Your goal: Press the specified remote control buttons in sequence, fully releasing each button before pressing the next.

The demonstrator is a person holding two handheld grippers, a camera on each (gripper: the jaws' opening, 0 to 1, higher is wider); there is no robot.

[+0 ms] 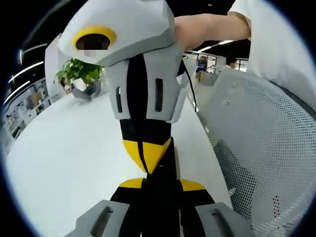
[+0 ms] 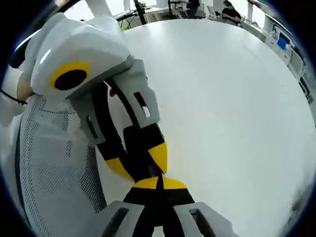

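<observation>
The left gripper (image 1: 160, 183) and right gripper (image 2: 158, 182) meet tip to tip over the white table (image 1: 74, 148), each with its jaws pressed together on nothing. In the left gripper view a potted plant (image 1: 79, 71) stands at the table's far edge and a mesh chair back (image 1: 266, 148) rises alongside. The facing gripper's bulk blocks much of the tabletop, and I cannot make out a remote control.

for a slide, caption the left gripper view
Left gripper and right gripper meet tip to tip, both shut, above a white table beside a mesh chair.
</observation>
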